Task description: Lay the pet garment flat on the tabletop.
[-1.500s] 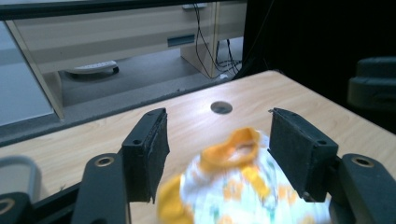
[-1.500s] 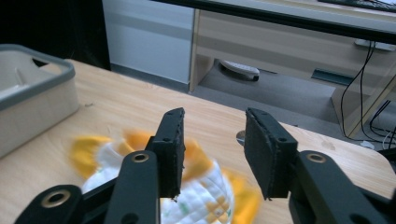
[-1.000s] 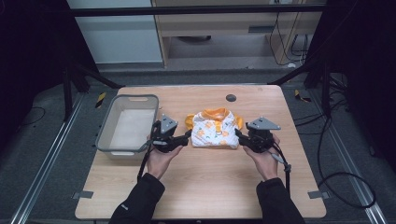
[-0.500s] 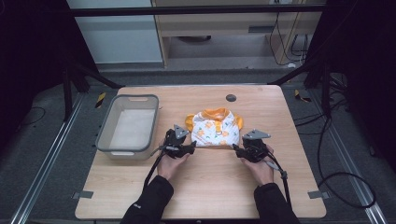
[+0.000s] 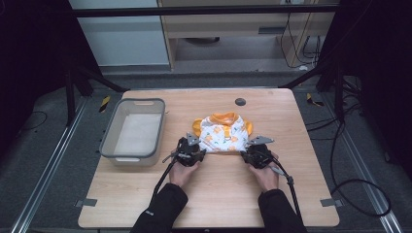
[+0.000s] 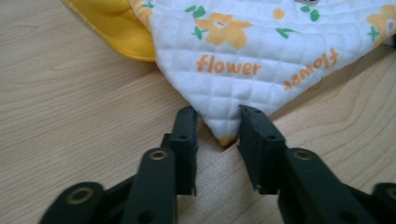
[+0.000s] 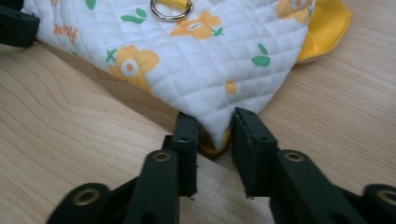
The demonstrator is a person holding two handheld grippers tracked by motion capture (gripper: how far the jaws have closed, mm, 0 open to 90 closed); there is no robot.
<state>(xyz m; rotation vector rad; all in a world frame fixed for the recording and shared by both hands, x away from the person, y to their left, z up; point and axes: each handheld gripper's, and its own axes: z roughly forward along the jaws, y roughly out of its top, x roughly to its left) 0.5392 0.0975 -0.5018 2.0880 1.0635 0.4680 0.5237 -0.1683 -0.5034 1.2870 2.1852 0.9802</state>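
Observation:
A small quilted white garment (image 5: 223,133) with orange flowers and yellow trim lies flat mid-table. My left gripper (image 5: 201,151) sits low at its near left corner, my right gripper (image 5: 245,153) at its near right corner. In the left gripper view the corner of the garment (image 6: 261,46) reaches in between the jaws of the gripper (image 6: 217,123), which have just been closing. The right gripper view shows the same: the garment (image 7: 187,60) points into the narrowed gap of the gripper (image 7: 215,126). Neither corner looks bunched or pinched.
A grey plastic bin (image 5: 109,141) stands left of the garment, close beside my left hand. A small black disc (image 5: 240,102) is set in the tabletop behind the garment. A metal ring (image 7: 170,9) lies on the cloth. Bare wood lies in front of both hands.
Both hands have come down and toward the person, from the garment's sides to its near corners. Both pairs of jaws have narrowed around those corners.

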